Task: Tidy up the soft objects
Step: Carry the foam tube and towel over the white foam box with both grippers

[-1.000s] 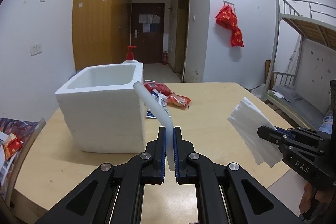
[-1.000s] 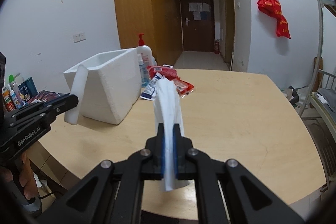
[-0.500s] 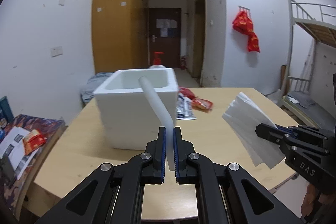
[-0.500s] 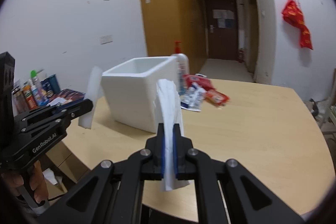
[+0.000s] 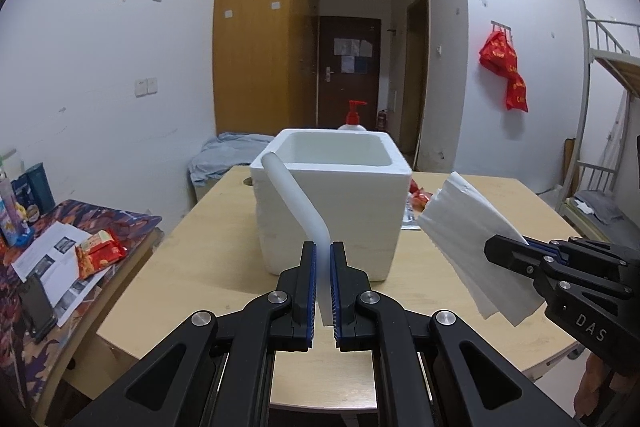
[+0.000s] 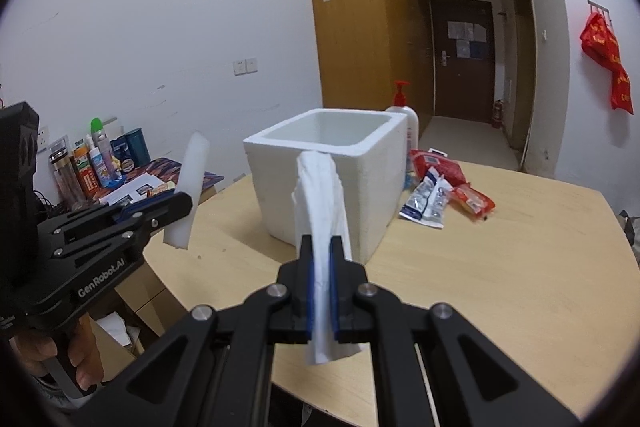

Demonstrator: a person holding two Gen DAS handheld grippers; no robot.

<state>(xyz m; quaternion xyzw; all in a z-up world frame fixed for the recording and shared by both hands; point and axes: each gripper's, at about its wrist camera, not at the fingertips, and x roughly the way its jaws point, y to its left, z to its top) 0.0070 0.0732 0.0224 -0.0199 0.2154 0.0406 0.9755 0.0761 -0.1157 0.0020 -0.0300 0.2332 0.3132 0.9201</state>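
Left wrist view: left gripper (image 5: 323,281) is sitting bottom centre, jaws clamped narrow on a white bent foam strip (image 5: 294,203) that is arcing up and left across the front of the white square foam box (image 5: 360,223). The box is now sitting dead centre of the frame on the pale wooden table (image 5: 192,263); a second ago it was off to the left, so the hand has been swinging round to line up with it. At the right edge, the right gripper (image 5: 516,247) is pinching a white folded tissue stack (image 5: 468,239), which is hanging in the air just right of the box. Right wrist view: right gripper (image 6: 321,287) bottom centre, jaws closed tight on the same tissue stack (image 6: 320,211), which is standing up in front of the box (image 6: 360,195), whose open top is showing in the middle of the frame. Box has shifted from left of frame to centre here too. Left gripper (image 6: 180,207) is coming in from the left edge, holding the foam strip (image 6: 188,191) well short of the box. The red and white snack packets (image 6: 444,187) are lying on the table right of the box. My read: both soft items are lifted and aimed; neither is over the opening yet, so carrying them forward above the rim and releasing looks to be next.
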